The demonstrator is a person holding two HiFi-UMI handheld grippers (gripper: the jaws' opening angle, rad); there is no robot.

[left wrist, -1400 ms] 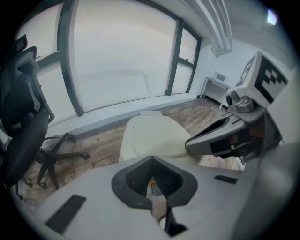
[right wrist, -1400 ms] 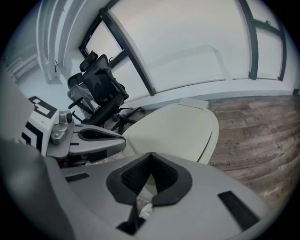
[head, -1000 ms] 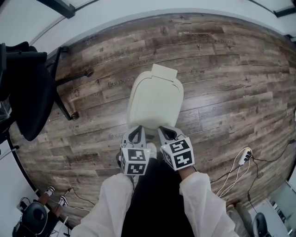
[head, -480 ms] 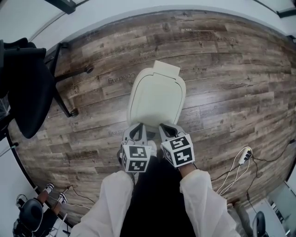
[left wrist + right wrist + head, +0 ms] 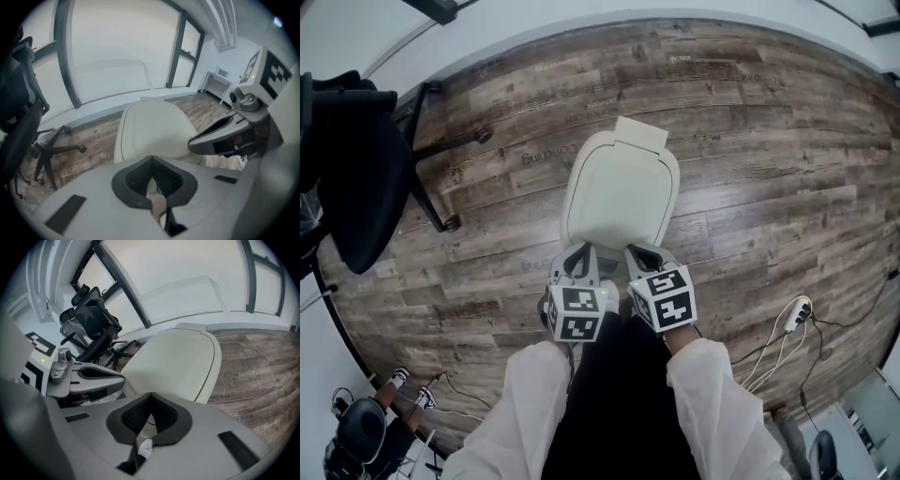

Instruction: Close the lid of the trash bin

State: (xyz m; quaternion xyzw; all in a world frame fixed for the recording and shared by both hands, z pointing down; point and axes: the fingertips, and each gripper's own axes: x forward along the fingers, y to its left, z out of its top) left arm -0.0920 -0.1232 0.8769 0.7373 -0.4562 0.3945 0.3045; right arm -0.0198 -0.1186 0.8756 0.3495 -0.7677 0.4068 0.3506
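Observation:
A cream trash bin stands on the wood floor with its lid (image 5: 621, 192) lying flat and down. The hinge tab (image 5: 641, 132) is at the far end. Both grippers hover at the bin's near edge, side by side. My left gripper (image 5: 579, 253) is shut with nothing held, its tips just over the lid's front rim (image 5: 152, 131). My right gripper (image 5: 639, 253) is likewise shut and empty beside it. From the left gripper view the right gripper (image 5: 225, 136) shows at the right. From the right gripper view the lid (image 5: 180, 359) fills the middle and the left gripper (image 5: 93, 373) sits at the left.
A black office chair (image 5: 347, 178) with its wheeled base (image 5: 441, 183) stands to the left of the bin. White cables and a power strip (image 5: 792, 319) lie on the floor at the lower right. A window wall (image 5: 117, 51) runs behind the bin.
Both grippers have edged slightly forward over the bin's near rim. The lid has stayed down and flat.

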